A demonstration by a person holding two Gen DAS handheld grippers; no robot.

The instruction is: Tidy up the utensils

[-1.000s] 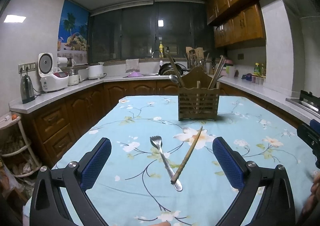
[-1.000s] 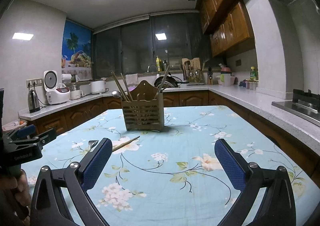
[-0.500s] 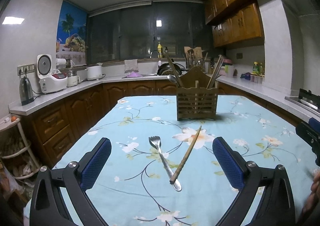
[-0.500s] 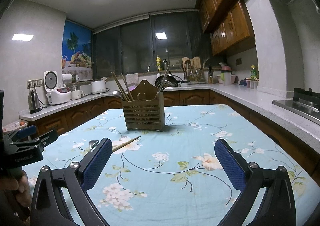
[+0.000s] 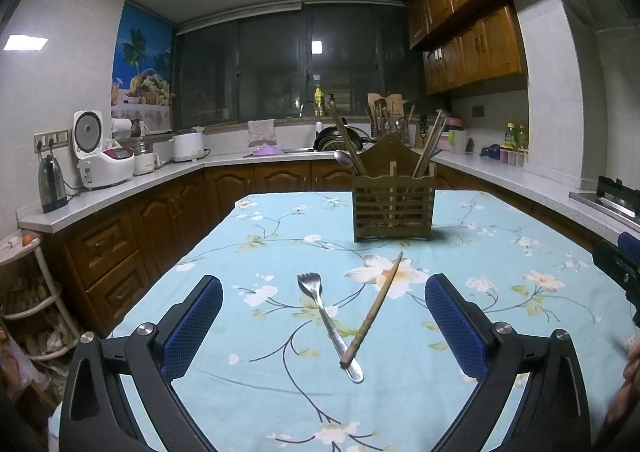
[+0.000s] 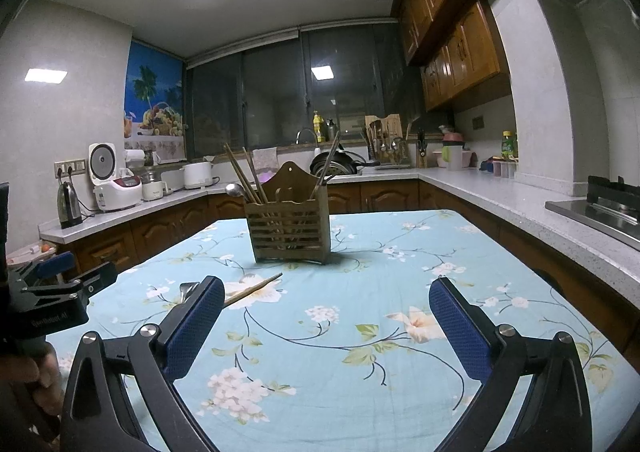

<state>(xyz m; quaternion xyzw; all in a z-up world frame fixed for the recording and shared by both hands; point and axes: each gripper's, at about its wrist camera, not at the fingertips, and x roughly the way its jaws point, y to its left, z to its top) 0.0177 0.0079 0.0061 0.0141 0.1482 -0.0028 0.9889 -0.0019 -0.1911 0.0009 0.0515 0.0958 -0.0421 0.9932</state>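
Before the slatted wooden utensil holder, a thin steel fork and brown wooden chopstick cross: light, stiff, slippery; grab mid-shaft. Left gripper and right gripper gape wide, empty.

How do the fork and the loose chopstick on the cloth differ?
The fork is shiny metal with tines at its far end; the chopstick is a plain brown stick. The fork's far end leans left, the chopstick's leans right. The chopstick's near end lies over the fork's handle. Both lie flat on the floral tablecloth before the wooden utensil holder.
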